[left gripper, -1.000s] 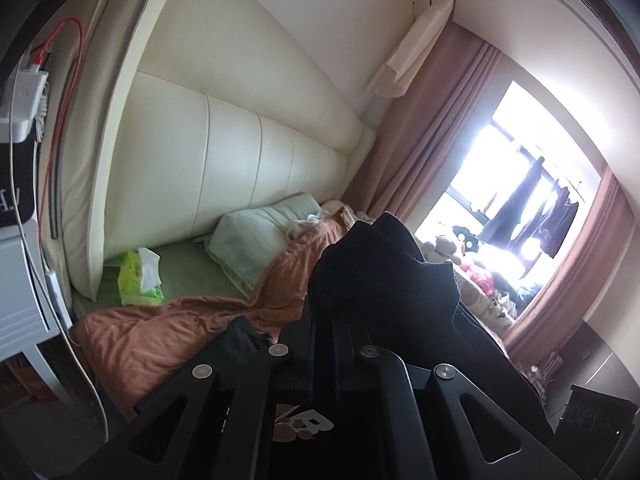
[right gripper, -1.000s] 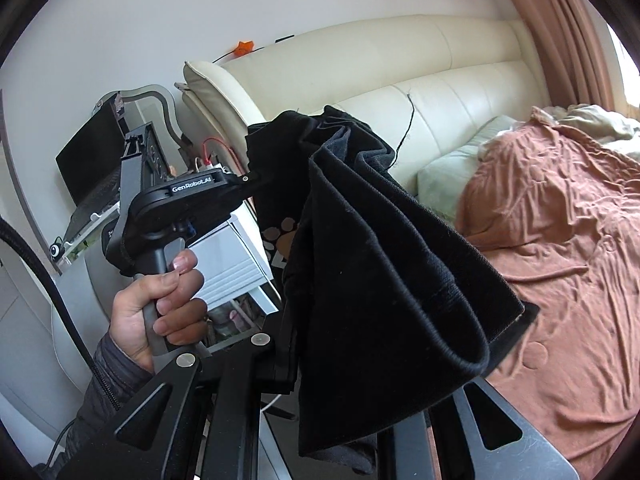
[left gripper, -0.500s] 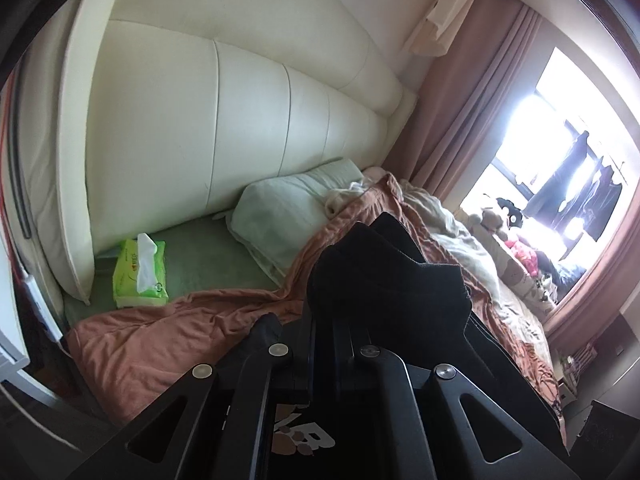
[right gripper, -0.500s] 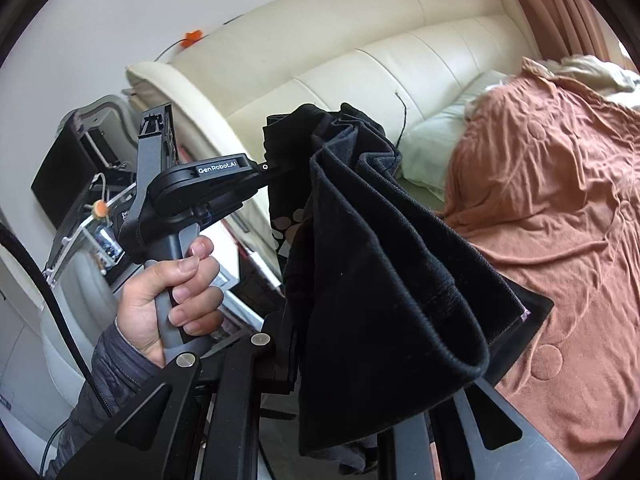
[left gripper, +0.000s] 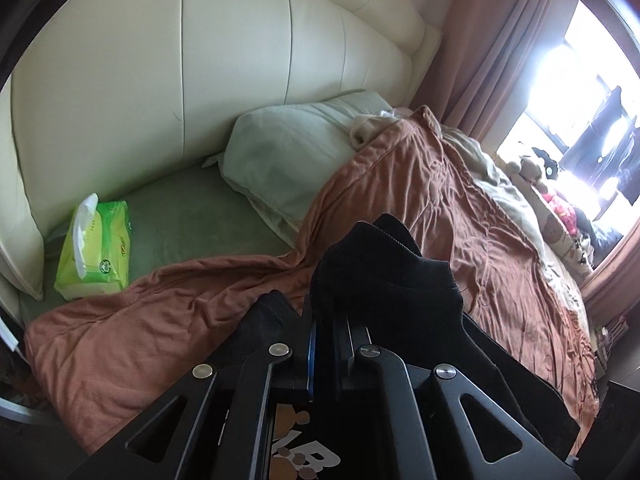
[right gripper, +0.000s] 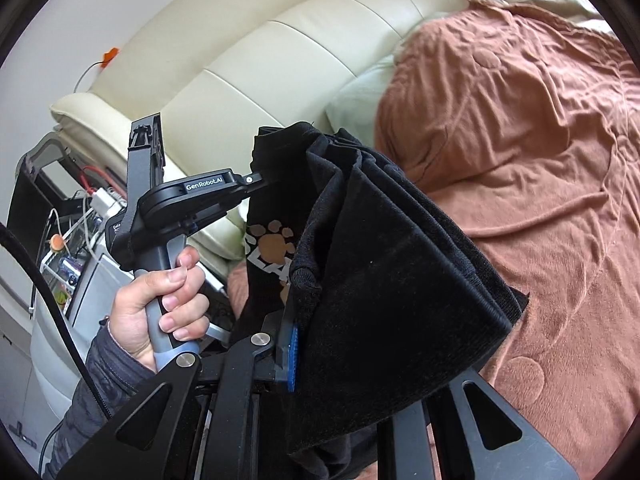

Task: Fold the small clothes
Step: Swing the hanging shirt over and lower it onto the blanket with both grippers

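A small black garment [right gripper: 384, 280] with a brown paw print [right gripper: 276, 240] hangs in the air between my two grippers, above the bed. My left gripper [left gripper: 326, 320] is shut on one bunched edge of it [left gripper: 384, 276]. It also shows in the right wrist view [right gripper: 260, 178], held by a hand, pinching the garment's upper corner. My right gripper [right gripper: 296, 344] is shut on the other edge, and the cloth drapes over its fingers and hides the tips.
A rust-brown blanket [left gripper: 460, 216] covers the bed. A pale green pillow [left gripper: 288, 148] and a green tissue pack [left gripper: 96, 240] lie by the cream padded headboard [left gripper: 200, 60]. A white bedside unit with cables [right gripper: 80, 264] stands at the left. Curtains and a bright window [left gripper: 580, 92] are at the far right.
Both grippers have tilted downward toward the bed with the garment still held between them. The views now show more blanket and less wall and window.
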Demonstrator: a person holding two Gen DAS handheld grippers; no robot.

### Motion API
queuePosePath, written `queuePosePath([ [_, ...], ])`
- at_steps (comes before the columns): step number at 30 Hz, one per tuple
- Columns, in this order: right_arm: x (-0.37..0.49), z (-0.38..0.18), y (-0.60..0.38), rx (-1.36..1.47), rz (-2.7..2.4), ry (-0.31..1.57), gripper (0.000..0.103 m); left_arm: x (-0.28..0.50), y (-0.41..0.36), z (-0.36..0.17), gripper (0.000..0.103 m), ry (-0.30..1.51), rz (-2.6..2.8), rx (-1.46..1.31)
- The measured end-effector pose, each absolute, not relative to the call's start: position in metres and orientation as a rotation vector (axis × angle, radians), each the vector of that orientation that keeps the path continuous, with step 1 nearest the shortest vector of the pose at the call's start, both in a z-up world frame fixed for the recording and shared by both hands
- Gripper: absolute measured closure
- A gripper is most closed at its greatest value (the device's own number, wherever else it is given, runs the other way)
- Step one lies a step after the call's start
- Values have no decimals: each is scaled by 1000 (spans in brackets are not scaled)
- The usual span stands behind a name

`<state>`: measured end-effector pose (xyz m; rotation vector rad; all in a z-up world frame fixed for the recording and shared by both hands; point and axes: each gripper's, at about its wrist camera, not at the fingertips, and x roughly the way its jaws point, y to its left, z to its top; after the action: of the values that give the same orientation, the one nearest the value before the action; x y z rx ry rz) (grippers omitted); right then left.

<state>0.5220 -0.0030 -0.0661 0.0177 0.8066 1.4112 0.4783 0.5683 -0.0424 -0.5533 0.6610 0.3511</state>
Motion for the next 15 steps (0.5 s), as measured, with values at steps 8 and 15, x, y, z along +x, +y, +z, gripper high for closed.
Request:
queuePosePath([
  [8,578,-116,27,41,1385,893,91,520,571,-100,97,757,379,-543],
  [15,614,-163,41,48,1327,1029,85,546,569,-137,95,868,419,-516],
])
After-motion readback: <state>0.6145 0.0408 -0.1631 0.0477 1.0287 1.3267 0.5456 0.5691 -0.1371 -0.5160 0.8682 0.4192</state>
